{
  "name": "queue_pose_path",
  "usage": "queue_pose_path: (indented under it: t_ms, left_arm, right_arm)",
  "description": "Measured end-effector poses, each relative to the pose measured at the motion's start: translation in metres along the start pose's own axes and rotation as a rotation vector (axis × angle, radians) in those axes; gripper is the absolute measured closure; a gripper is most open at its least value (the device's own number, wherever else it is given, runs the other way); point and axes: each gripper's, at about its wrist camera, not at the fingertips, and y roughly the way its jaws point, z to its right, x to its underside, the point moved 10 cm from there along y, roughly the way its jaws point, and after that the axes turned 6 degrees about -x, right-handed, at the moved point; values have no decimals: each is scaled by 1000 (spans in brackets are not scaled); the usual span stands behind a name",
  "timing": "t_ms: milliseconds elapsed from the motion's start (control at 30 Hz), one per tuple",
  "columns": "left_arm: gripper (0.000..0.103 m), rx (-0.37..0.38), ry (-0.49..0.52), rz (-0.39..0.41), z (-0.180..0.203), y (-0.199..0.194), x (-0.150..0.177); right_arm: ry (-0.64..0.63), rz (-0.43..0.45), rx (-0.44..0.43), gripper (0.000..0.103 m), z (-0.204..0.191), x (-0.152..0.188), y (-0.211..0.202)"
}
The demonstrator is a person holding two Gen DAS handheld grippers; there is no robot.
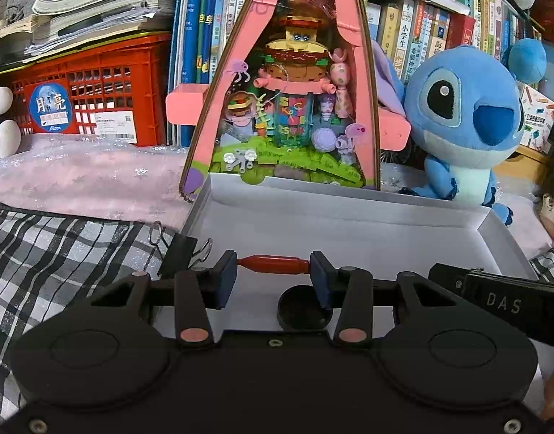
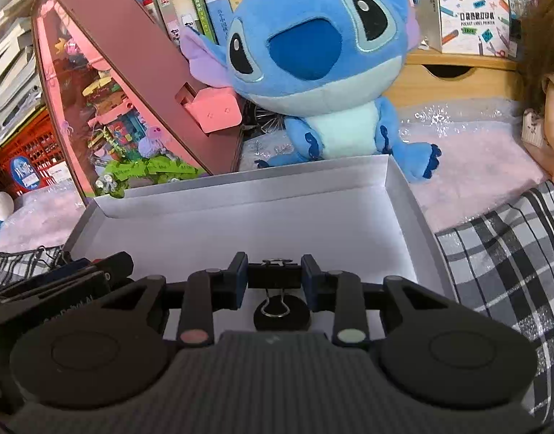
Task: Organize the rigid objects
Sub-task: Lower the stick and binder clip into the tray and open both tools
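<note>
The left gripper (image 1: 273,266) holds a small red tube (image 1: 273,265). The fingers (image 1: 226,275) pinch it at its two tips, so its long side runs straight across from one finger to the other. It hangs over the near end of the white box (image 1: 349,213), with bare box floor under it and in front of it.

The right gripper (image 2: 274,271) holds a black binder clip (image 2: 274,275). Its fingers (image 2: 239,278) are squeezed in close on the two ends of the clip, and one silver wire loop hangs down under it. This clip is also over the near end of the white box (image 2: 241,199).

The box is open on top and looks empty inside. It sits on a bed with a pink cover (image 1: 89,177) and a checked cloth (image 1: 60,249). A pink toy house (image 1: 284,83) and a blue plush toy (image 1: 465,123) stand just behind the far edge of the box.

Both hands are about the same way in, side by side, left beside right. The box floor lies below and ahead of both sets of fingers. I think the next move is to lower each thing and let go. The tube looks round, so it may roll once it is free. Another binder clip (image 1: 179,249) lies on the checked cloth just outside the box's left edge. It is closest to the left hand.
</note>
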Motion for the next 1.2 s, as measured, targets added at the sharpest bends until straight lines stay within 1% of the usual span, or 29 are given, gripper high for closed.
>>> queue_pose_path:
  t_ms: [367, 1000, 1067, 1100, 1167, 1200]
  left_arm:
    - [61, -13, 13, -38, 0, 8, 5]
    - [61, -19, 26, -40, 2, 8, 4]
    - [61, -15, 26, -30, 2, 5, 3]
    - [59, -13, 26, -26, 2, 2, 3]
    - [56, -6, 24, -27, 3, -3, 3]
    - [56, 1, 25, -27, 3, -6, 2]
  right_arm:
    - [-11, 11, 1, 66, -1, 1, 2]
    - [-24, 12, 7, 62, -1, 2, 2]
    - [-27, 12, 11, 57, -1, 1, 1]
    - [-25, 15, 12, 47, -1, 1, 0]
    - [-22, 18, 6, 47, -1, 0, -3]
    - [-23, 19, 4, 47, -1, 0, -5]
